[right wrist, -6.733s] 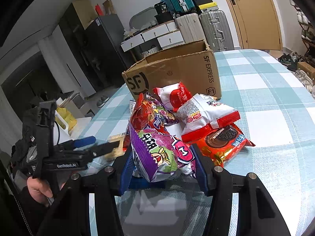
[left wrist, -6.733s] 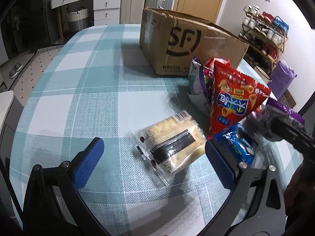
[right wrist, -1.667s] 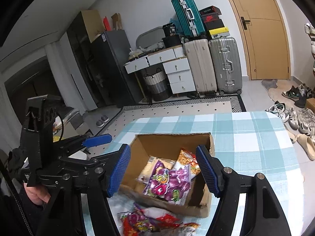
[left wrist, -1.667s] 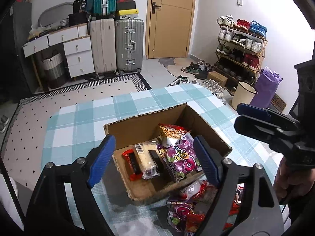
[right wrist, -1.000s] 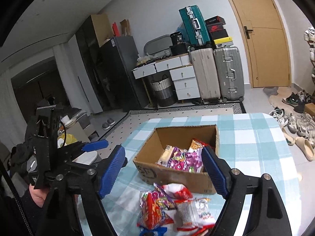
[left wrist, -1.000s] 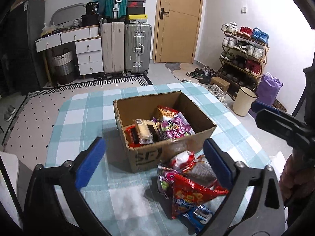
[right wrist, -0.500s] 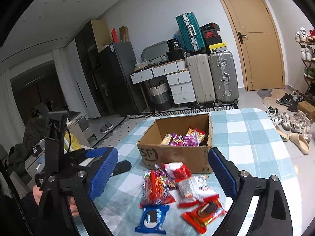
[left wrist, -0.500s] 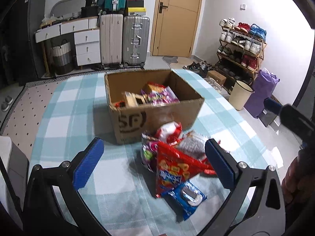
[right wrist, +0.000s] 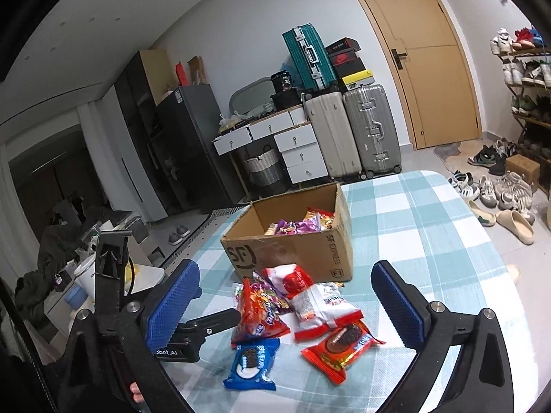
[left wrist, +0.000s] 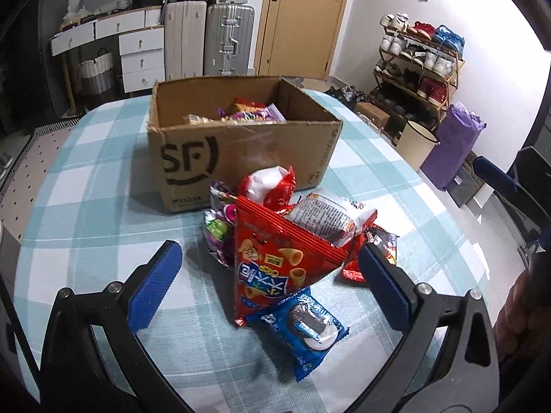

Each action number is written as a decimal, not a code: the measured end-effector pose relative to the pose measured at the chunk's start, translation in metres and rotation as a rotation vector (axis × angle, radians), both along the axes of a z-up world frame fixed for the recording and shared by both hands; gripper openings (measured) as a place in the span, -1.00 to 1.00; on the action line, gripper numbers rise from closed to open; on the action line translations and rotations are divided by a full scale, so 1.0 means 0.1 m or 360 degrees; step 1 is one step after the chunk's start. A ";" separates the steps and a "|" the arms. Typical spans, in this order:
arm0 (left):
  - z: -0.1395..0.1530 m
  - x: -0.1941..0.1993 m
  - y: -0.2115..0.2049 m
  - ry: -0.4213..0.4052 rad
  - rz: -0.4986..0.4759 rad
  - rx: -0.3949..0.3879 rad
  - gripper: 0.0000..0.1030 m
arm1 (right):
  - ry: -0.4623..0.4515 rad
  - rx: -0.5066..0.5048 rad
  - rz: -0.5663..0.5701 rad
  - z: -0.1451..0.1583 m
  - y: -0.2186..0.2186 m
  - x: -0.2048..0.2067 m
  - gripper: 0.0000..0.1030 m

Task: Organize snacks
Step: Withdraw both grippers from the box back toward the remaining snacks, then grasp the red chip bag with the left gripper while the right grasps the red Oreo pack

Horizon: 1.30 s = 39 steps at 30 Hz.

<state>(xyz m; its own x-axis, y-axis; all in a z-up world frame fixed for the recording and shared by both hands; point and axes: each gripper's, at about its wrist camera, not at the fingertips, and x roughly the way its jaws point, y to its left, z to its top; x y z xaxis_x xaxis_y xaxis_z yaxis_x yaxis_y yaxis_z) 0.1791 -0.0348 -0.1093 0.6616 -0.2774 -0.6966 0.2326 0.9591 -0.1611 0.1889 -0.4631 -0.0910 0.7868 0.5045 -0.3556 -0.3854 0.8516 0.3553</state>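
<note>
Checked tablecloth point(left wrist: 89, 213) under a cardboard box point(left wrist: 241, 158) — loose snack packets point(left wrist: 275, 261) heaped before it; left gripper point(left wrist: 272, 285) and right gripper point(right wrist: 289, 303) both gape wide, holding nothing.

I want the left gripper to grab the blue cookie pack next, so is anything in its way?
Nothing visible blocks it. The left gripper is open, and the blue cookie pack lies flat on the table, nearest the fingers. The red cone-snack bag leans just behind it, overlapping its far edge.
</note>
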 end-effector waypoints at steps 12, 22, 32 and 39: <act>-0.38 0.24 -0.15 0.0089 0.0023 0.0025 0.97 | 0.0088 0.0062 -0.0057 -0.26 -0.23 0.06 0.98; -0.53 0.32 -0.01 0.0123 0.0031 -0.0048 -0.04 | 0.0147 0.0085 -0.0068 -0.44 -0.30 0.10 0.97; -0.53 0.32 0.13 0.0107 -0.0008 -0.0095 -0.31 | 0.0234 0.0098 -0.0072 -0.62 -0.28 0.09 0.97; -0.54 0.25 0.26 0.0094 -0.0002 -0.0111 -0.31 | 0.0248 0.0065 -0.0065 -0.65 -0.21 0.08 0.97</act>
